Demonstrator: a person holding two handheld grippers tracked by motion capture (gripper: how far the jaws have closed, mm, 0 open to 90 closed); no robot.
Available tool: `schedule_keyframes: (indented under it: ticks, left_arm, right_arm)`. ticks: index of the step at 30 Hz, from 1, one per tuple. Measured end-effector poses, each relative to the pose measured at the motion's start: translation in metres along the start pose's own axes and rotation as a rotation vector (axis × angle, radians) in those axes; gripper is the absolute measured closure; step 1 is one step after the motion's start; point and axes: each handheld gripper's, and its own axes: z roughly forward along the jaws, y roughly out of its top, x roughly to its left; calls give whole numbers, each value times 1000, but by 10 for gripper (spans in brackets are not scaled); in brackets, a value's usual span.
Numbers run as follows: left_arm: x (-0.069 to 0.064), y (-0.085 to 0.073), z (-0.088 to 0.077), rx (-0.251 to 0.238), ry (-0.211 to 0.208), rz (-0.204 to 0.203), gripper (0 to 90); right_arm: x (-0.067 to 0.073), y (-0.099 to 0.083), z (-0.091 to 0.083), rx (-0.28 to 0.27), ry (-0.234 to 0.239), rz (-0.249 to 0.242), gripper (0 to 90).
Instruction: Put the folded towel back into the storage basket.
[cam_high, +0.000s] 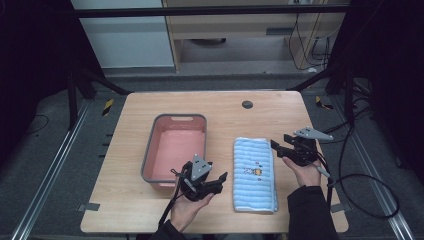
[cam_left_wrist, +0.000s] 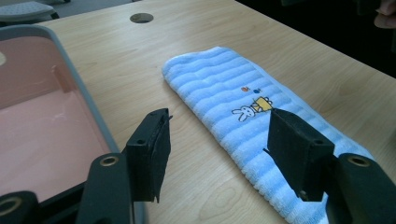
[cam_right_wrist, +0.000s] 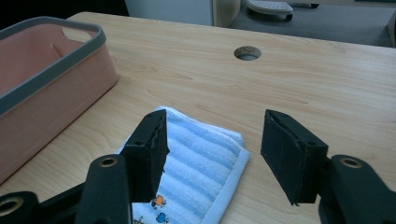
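Towel (cam_high: 254, 173), folded, blue-striped, rabbit print

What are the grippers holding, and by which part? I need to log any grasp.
Nothing is held. The left gripper and right gripper stand open beside the folded blue towel, not clamping it.

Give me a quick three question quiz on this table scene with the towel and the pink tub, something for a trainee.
1. True or false: the towel lies inside the tub.
2. Which claw is nearer the tub: A left claw, B right claw?
3. What animal is printed on the towel?

Key
1. False; it lies folded on the table, to the right of the tub.
2. A.
3. A white rabbit.
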Motion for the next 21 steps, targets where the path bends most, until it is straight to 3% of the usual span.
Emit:
schedule_keyframes:
  ticks: [9,21]
  left_arm:
    - [-13,-7,18,37,-22,17,400]
    - [-21,-21,40,83,-50,1,415]
  right_arm:
    - [-5,-7,15,31,-1,11,412]
    - [-8,-16,30,65,-7,-4,422]
